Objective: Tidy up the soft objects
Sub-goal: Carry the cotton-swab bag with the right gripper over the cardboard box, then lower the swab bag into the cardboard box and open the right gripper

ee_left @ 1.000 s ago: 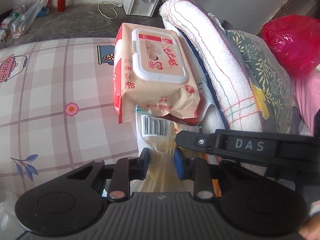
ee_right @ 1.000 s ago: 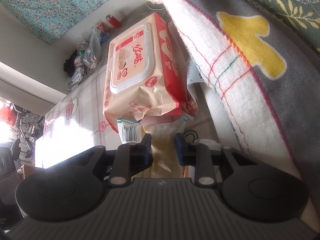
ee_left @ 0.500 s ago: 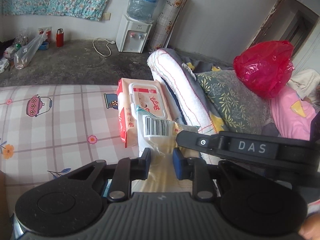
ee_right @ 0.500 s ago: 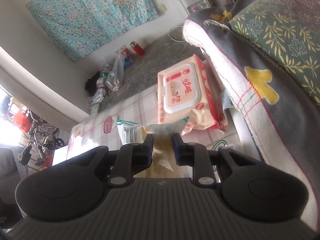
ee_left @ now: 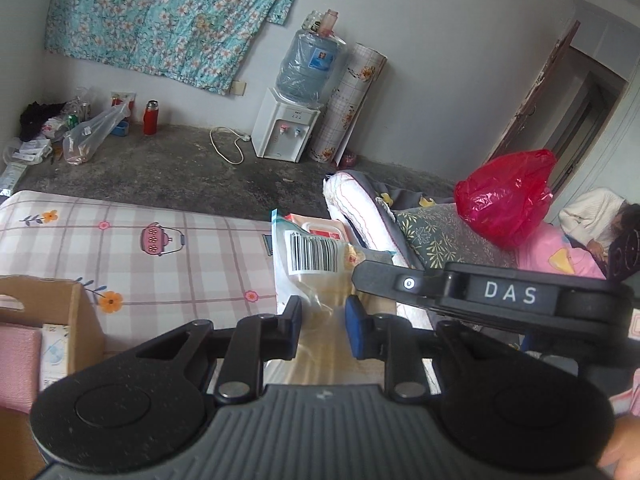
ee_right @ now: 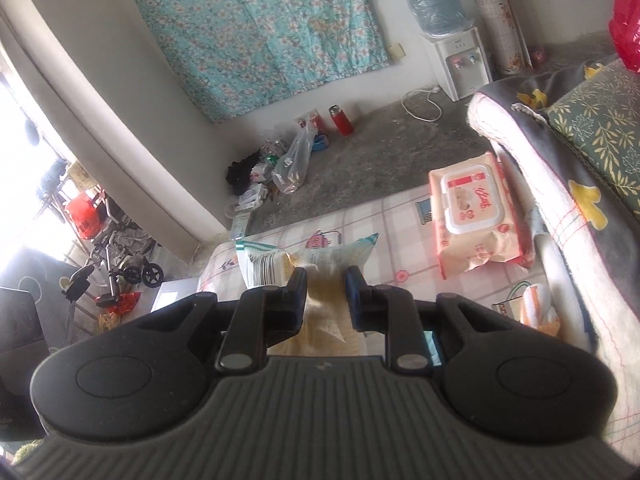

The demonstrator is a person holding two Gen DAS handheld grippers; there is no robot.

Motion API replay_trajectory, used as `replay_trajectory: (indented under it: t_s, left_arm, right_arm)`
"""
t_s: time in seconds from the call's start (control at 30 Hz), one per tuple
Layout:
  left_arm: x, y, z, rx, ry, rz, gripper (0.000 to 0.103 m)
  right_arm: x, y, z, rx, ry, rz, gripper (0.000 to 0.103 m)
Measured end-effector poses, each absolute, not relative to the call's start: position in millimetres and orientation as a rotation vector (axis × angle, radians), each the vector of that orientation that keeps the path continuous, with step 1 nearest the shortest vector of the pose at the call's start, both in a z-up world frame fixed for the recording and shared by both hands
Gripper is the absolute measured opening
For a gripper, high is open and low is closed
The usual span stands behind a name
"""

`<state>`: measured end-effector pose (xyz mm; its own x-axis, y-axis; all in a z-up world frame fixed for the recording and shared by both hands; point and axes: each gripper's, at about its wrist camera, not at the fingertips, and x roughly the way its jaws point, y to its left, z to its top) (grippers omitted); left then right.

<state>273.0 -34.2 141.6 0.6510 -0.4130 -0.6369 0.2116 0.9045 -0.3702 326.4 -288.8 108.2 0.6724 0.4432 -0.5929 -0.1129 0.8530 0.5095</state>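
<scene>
Both grippers hold one soft clear-plastic pack with a barcode [ee_left: 314,258], lifted above the bed. My left gripper [ee_left: 323,326] is shut on it. My right gripper [ee_right: 326,292] is shut on the same pack [ee_right: 304,264]; its body also crosses the left wrist view [ee_left: 508,292]. A pink pack of wet wipes [ee_right: 472,216] lies on the checked sheet [ee_right: 392,248] beside a rolled white quilt [ee_right: 560,208]. An open cardboard box [ee_left: 48,320] with a pink item inside stands at the lower left.
A folded quilt and leaf-pattern pillow [ee_left: 436,236] lie at the right, with a red plastic bag [ee_left: 506,198] on top. A small orange-and-white cloth [ee_right: 538,308] lies on the sheet. A water dispenser [ee_left: 288,128] stands on the far floor.
Both grippers have risen and drawn back from the wipes pack, carrying the barcode pack with them. The cardboard box has come into the left wrist view.
</scene>
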Motion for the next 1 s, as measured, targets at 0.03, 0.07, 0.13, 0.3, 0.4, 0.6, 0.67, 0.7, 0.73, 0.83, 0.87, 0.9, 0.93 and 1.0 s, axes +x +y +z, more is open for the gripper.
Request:
replay_trajectory:
  t_s: [0.03, 0.07, 0.13, 0.3, 0.4, 0.6, 0.67, 0.7, 0.73, 0.83, 0.87, 0.9, 0.93, 1.0]
  left_arm:
    - [267, -22, 145, -0.275, 0.781, -0.344, 0.024]
    - [260, -9, 149, -0.273, 0.777, -0.324, 0.024]
    - [247, 19, 155, -0.276, 0.769, -0.279, 0.024]
    - [224, 97, 158, -0.279, 0.773, -0.139, 0.024]
    - [213, 146, 148, -0.299, 0.795, -0.047, 0.024]
    - [215, 229, 119, -0.307, 0.862, 0.096, 0.024]
    - [224, 245, 107, -0.301, 0.888, 0.118, 0.024]
    - [230, 254, 99, -0.294, 0.900, 0.135, 0.023]
    - [237, 259, 93, -0.280, 0.913, 0.146, 0.023]
    - [252, 266, 71, -0.230, 0.945, 0.172, 0.022]
    - [257, 268, 66, -0.221, 0.954, 0.176, 0.022]
    - [262, 272, 59, -0.218, 0.963, 0.180, 0.022]
    - [266, 272, 53, -0.216, 0.972, 0.187, 0.022]
    - [277, 278, 41, -0.208, 0.983, 0.205, 0.022]
  right_arm:
    - [323, -279, 113, 0.456, 0.778, 0.341, 0.020]
    - [320, -268, 118, 0.452, 0.780, 0.360, 0.020]
    - [314, -239, 130, 0.438, 0.789, 0.407, 0.020]
    - [304, -150, 141, 0.414, 0.833, 0.537, 0.020]
    - [302, -89, 138, 0.405, 0.876, 0.615, 0.020]
    - [304, 26, 114, 0.363, 0.987, 0.709, 0.020]
    - [308, 53, 103, 0.347, 1.020, 0.716, 0.020]
    - [311, 66, 96, 0.346, 1.037, 0.714, 0.020]
    - [315, 78, 88, 0.343, 1.055, 0.710, 0.020]
    - [328, 103, 65, 0.357, 1.111, 0.693, 0.019]
    - [332, 110, 58, 0.363, 1.124, 0.687, 0.019]
    - [341, 116, 48, 0.371, 1.139, 0.677, 0.019]
    - [345, 120, 42, 0.377, 1.150, 0.666, 0.019]
    - [361, 122, 22, 0.406, 1.178, 0.649, 0.018]
